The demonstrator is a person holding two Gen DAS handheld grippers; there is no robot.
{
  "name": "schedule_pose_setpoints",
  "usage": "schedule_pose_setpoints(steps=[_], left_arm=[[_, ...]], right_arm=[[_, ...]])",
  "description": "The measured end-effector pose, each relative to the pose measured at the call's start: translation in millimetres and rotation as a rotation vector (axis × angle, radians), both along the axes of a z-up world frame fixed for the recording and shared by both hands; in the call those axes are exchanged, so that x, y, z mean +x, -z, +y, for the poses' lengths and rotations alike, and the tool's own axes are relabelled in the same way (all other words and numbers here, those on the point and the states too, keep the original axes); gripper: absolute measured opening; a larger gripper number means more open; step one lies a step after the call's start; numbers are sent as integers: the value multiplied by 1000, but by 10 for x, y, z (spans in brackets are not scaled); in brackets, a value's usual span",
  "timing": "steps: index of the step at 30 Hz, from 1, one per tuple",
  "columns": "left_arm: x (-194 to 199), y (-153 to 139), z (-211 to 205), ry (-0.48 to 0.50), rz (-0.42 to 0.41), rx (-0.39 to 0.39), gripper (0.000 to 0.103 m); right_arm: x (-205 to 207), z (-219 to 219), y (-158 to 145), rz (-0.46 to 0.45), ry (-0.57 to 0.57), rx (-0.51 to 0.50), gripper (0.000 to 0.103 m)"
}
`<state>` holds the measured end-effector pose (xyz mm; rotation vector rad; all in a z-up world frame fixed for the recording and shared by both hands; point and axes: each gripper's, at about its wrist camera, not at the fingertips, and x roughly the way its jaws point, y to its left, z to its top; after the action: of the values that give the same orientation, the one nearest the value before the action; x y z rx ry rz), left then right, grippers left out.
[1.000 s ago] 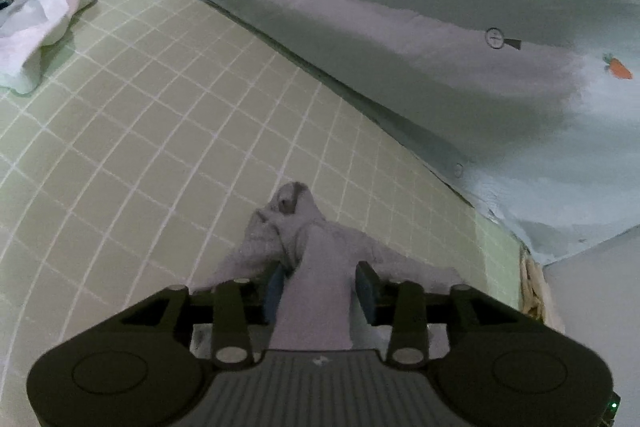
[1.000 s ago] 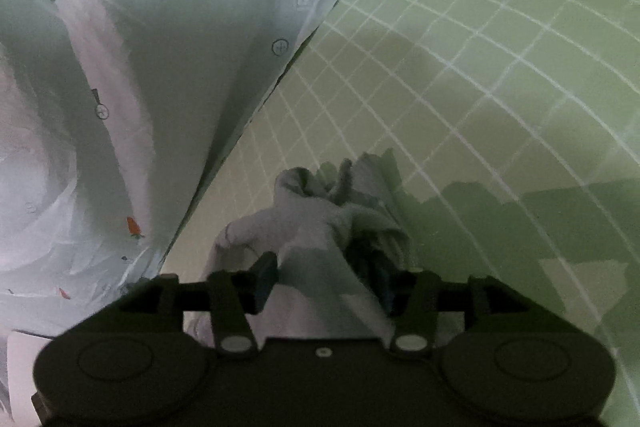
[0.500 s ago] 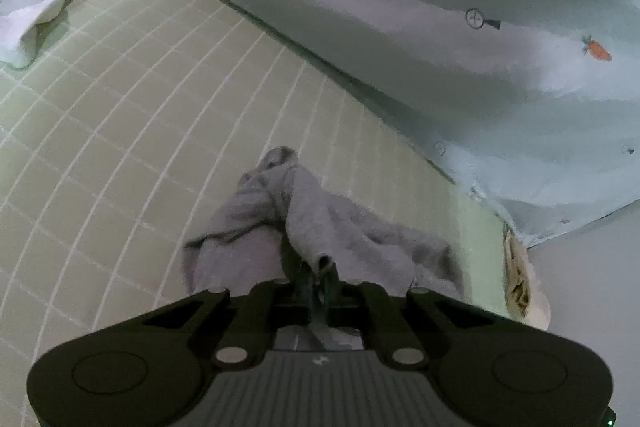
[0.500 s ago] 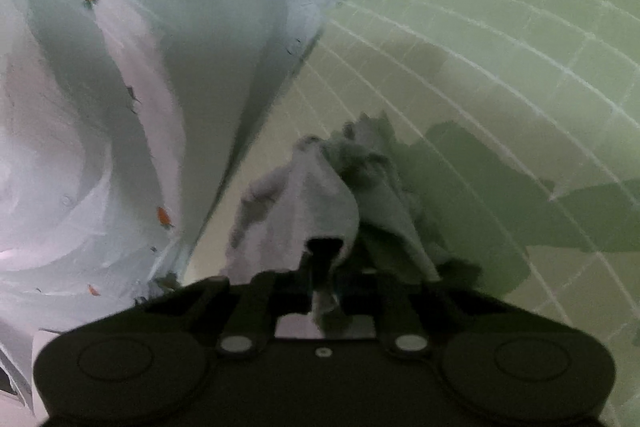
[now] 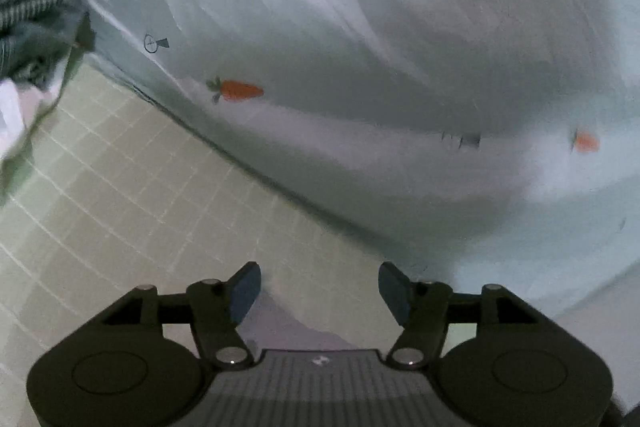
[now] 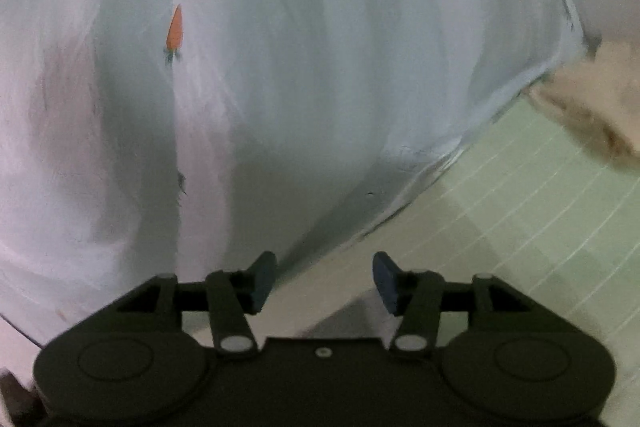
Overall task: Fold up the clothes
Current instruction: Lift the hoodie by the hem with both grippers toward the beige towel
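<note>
Clothes lie at several edges of these views, but the largest thing is a pale blue sheet [image 5: 400, 47] printed with orange carrots [image 5: 240, 91]; it fills the upper field of the left wrist view from 10 to 3 o'clock, and most of the right wrist view [image 6: 260, 87] from 8 to 1 o'clock. Below it spreads a green bedcover with a white grid [image 5: 120, 195], running from 7 to 9 o'clock in the left view and, in the right view [image 6: 540, 219], from 3 to 5 o'clock.

At 9 to 10 o'clock in the left view sits a heap of dark striped and white garments [image 5: 24, 39], blurred. At 2 to 3 o'clock in the right view lies a beige fluffy garment [image 6: 592, 107], also blurred.

A grey garment [image 5: 280, 327] shows at 6 o'clock in the left view, just above the tool's body and lower than the blue pads; a pale patch at 6 o'clock in the right view may be the same cloth, but I cannot tell.

Left tool [image 5: 320, 287]: its jaws have just been opening and stand apart, released, with nothing between the pads. Right tool [image 6: 324, 279]: likewise just opened, released, its gap bare.
</note>
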<state>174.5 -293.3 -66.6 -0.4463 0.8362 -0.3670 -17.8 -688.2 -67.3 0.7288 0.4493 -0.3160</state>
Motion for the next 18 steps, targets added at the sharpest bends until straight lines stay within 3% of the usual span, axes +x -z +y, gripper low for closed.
schedule_pose_setpoints(steps=[5, 8, 9, 10, 11, 12, 16, 18], left_arm=[[-255, 454, -69, 103, 91, 269, 66], [-364, 686, -58, 117, 156, 315, 65], [-383, 739, -24, 109, 171, 301, 64], [-400, 790, 11, 101, 187, 283, 53], [-399, 827, 52, 99, 205, 234, 17], [-402, 841, 84, 104, 214, 190, 11], [-450, 745, 273, 68, 188, 95, 10], [-459, 799, 404, 11, 225, 40, 10]], right_arm=[[-71, 235, 405, 220, -56, -79, 68], [-112, 289, 637, 304, -67, -64, 67], [-126, 278, 705, 314, -71, -43, 53], [-141, 262, 772, 320, -75, -18, 37], [-156, 245, 839, 326, -80, 6, 4], [-172, 232, 872, 318, -80, 22, 4], [-317, 159, 756, 290, -15, -23, 3], [-317, 103, 794, 309, -17, 4, 3]])
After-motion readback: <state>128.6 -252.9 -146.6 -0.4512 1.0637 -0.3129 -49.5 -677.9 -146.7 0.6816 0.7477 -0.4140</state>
